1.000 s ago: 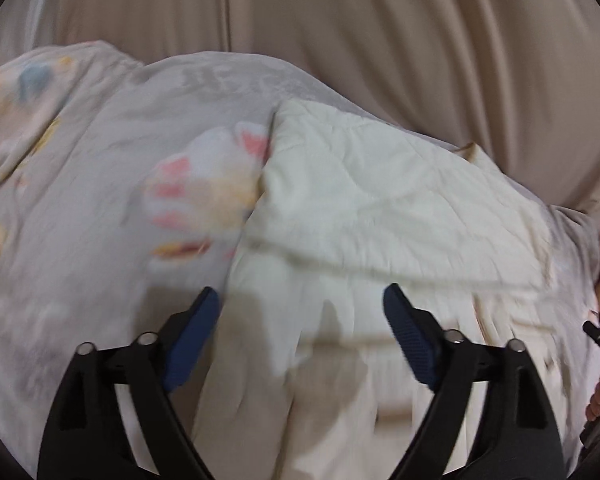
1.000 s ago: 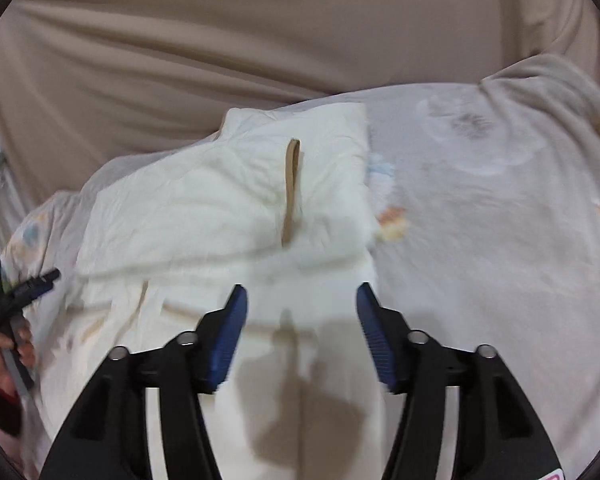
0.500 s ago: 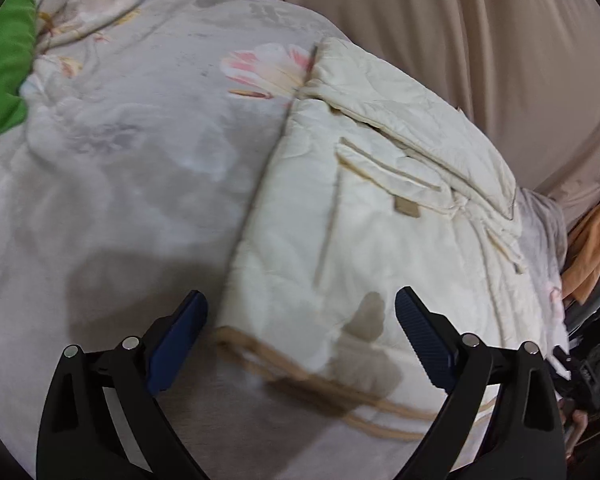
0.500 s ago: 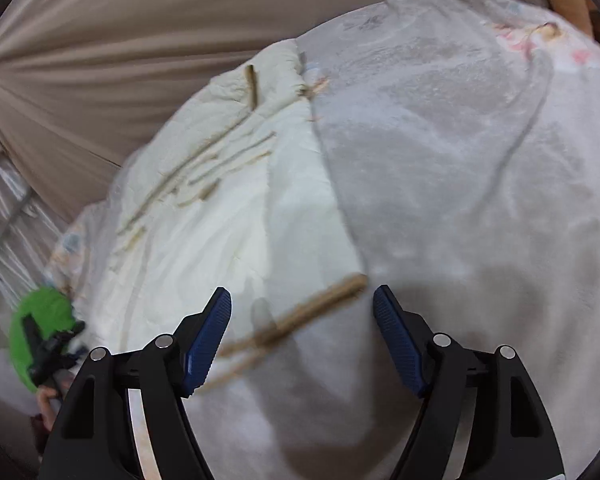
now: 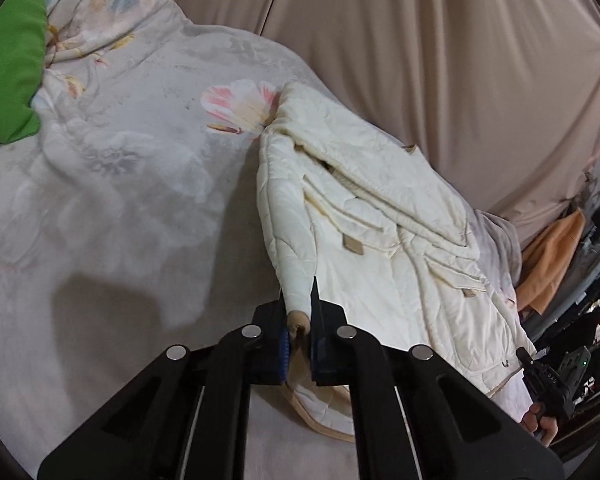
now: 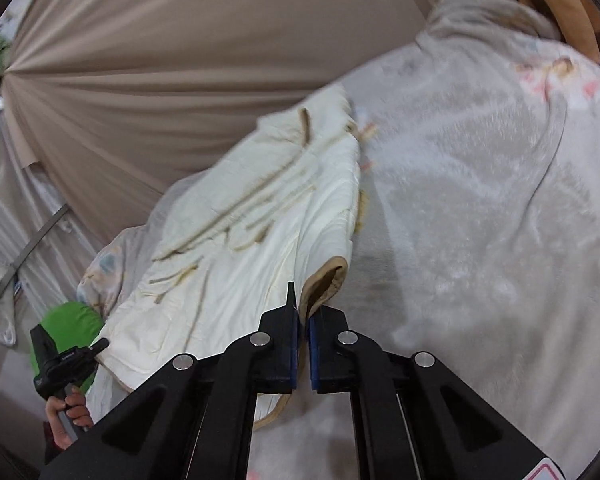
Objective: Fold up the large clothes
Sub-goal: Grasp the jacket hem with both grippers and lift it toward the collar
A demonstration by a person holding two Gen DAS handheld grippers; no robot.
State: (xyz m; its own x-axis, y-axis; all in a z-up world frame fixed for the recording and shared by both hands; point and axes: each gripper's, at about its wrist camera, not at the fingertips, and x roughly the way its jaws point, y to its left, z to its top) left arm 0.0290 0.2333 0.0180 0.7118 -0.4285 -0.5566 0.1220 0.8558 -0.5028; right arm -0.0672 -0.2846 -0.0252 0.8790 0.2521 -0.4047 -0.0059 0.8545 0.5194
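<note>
A cream quilted garment [image 5: 380,216] with tan trim lies partly folded on a pale floral blanket [image 5: 120,184]. My left gripper [image 5: 299,320] is shut on the garment's near left hem corner and lifts it slightly. In the right wrist view the same garment [image 6: 260,220] lies to the left of centre. My right gripper [image 6: 302,316] is shut on its near right hem corner, where the tan trim [image 6: 326,280] curls up. Each view shows the other hand-held gripper at its edge, the right one [image 5: 548,384] and the left one [image 6: 60,360].
The blanket [image 6: 480,220] covers the whole bed. A green pillow [image 5: 8,64] lies at the far left, also seen in the right wrist view [image 6: 68,324]. A beige curtain [image 5: 420,40] hangs behind the bed. An orange cloth [image 5: 552,260] hangs at the right.
Both grippers were open above the hem half a second ago. Both have now closed on the garment's near hem corners and raised them slightly.
</note>
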